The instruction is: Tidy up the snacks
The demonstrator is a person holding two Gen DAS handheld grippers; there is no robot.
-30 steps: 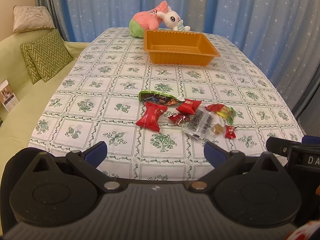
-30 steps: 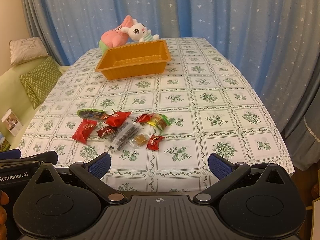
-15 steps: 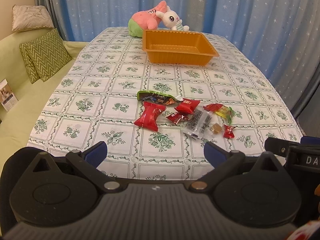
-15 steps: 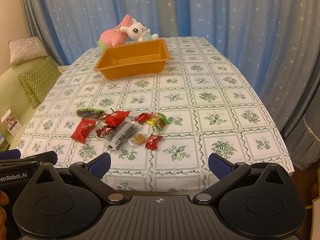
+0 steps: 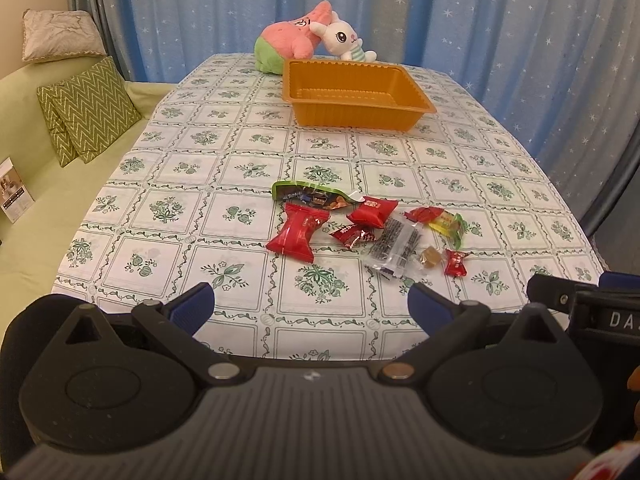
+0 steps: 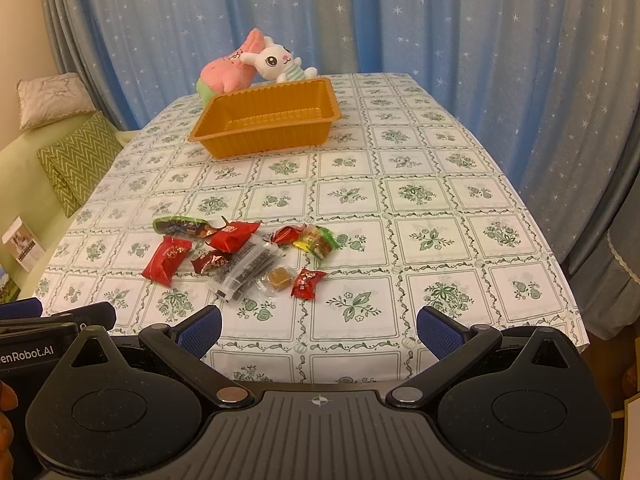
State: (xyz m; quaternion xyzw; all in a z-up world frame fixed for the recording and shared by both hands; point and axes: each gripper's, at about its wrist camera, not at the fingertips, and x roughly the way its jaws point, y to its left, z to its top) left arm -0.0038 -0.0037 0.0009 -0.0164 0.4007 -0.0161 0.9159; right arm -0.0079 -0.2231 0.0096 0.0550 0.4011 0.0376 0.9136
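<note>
Showing perhaps a booklet [image 6: 631,432] at right, only the right wrist view

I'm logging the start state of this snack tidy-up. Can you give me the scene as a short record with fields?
surface: table with green floral tablecloth
container: orange tray, nothing visible inside, far half of table
snacks: loose cluster on near half of table, none in tray
largest red packet, leftmost of cluster
clear packet with dark contents, mid-cluster
small caramel-coloured candy
behind tray: pink plush and white bunny plush
left tongs: open, holding nothing
right tongs: open, holding nothing
</note>
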